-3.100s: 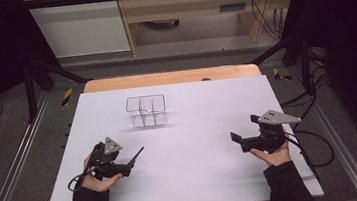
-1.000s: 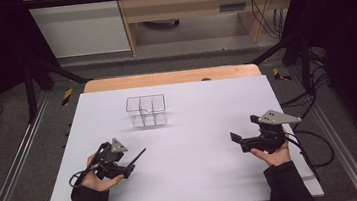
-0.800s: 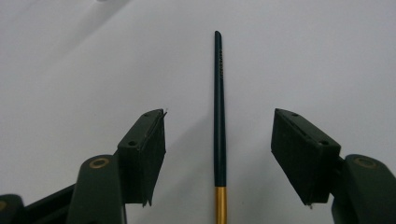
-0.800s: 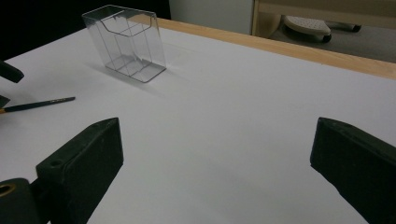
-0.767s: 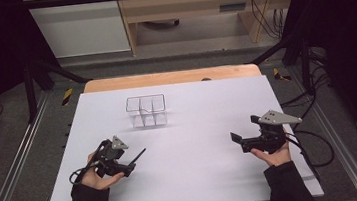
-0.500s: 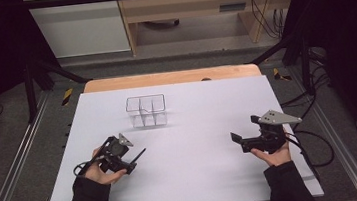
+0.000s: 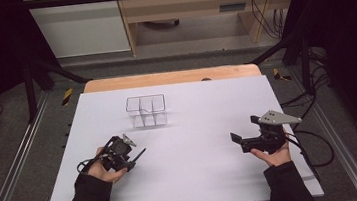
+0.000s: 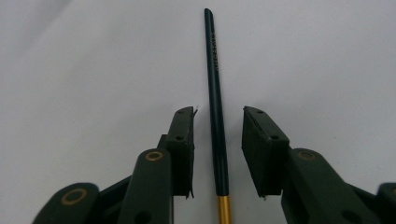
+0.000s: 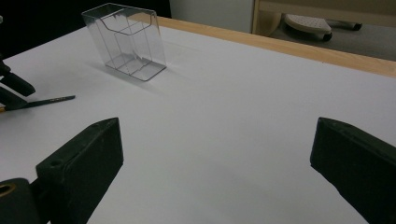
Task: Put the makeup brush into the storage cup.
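Observation:
A dark green pencil [image 8: 215,93] with a gold band lies flat on the white table [image 7: 200,178]. It runs between the jaws of my left gripper [image 8: 218,109]. The jaws have just been closing around it, with a small gap still on each side, so the pads do not press on it. In the high view my left gripper [image 7: 133,159] is at the near left, and the pencil [image 7: 140,154] sticks out towards the right. My right gripper [image 7: 237,142] rests at the near right, wide open with nothing between its jaws [image 9: 215,154].
A clear plastic holder [image 7: 146,111] with divided compartments stands upright on the far middle-left of the table; it is also in the right gripper view [image 9: 125,41]. The table's wooden far edge [image 7: 174,77] lies beyond it. Cables trail off the right side.
My left hand has shifted slightly forward and to the right along the pencil. My right hand has stayed where it was.

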The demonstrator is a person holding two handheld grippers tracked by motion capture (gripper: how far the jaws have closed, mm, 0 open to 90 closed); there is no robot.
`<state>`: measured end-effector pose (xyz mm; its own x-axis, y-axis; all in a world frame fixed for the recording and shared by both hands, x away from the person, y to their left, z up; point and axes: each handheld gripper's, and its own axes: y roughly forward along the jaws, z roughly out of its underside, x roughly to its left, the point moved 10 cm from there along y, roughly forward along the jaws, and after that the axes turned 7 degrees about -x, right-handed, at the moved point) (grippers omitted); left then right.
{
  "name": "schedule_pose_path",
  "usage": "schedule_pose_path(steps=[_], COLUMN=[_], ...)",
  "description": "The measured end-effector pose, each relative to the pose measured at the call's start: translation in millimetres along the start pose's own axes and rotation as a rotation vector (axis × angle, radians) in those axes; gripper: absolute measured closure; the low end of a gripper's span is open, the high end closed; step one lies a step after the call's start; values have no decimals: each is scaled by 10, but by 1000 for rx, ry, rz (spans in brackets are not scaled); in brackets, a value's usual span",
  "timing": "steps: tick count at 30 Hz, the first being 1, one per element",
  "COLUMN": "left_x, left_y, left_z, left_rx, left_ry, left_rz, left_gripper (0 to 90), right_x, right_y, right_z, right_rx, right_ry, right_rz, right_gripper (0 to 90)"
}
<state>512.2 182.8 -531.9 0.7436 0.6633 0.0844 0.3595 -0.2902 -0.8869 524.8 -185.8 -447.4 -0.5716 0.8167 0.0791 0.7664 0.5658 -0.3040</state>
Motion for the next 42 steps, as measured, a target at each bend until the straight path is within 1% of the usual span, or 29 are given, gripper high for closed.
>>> schedule_pose_path(steps=[5, 8, 11, 15, 20, 24, 25, 31, 34, 38, 41, 42], left_x=[-3, -7, -19, -22, -33, -45, -49, -48, -48, -44, -43, -42], left_y=[32, 46, 79, 74, 78, 78, 79, 78, 78, 74, 67, 60], left_z=[2, 15, 45, 56, 56, 61, 60, 61, 62, 66, 70, 67], left_rx=[10, 17, 15, 3, 5, -6, -6, -5, -14, -30, -34, -42], left_ry=[4, 5, -8, -19, -22, -38, -46, -39, -46, -57, -41, -39], left_rz=[-1, 4, 21, 36, 38, 34, 34, 32, 32, 45, 38, 35], left_gripper=[700, 709, 724, 752, 785, 821, 823, 827, 828, 828, 829, 829], right_x=[7, 4, 7, 10, 10, 9, 8, 8, 8, 5, 5, 6], right_y=[4, 0, -4, 3, 5, -1, 0, -1, -5, -5, -7, -7], right_z=[4, -1, -4, 1, 3, -2, -2, -2, -3, -1, -1, -1], right_rx=[2, -1, -2, -1, 1, -2, -2, -1, -1, 0, 1, 1], right_ry=[-2, -2, 2, 1, 1, 3, 3, 4, 3, 1, 1, 1], right_rz=[-3, -3, -4, -4, -4, -4, -3, -3, -3, -3, -3, -4], right_gripper=[29, 29, 29, 29, 29, 29, 29, 29, 29, 30, 30, 30])
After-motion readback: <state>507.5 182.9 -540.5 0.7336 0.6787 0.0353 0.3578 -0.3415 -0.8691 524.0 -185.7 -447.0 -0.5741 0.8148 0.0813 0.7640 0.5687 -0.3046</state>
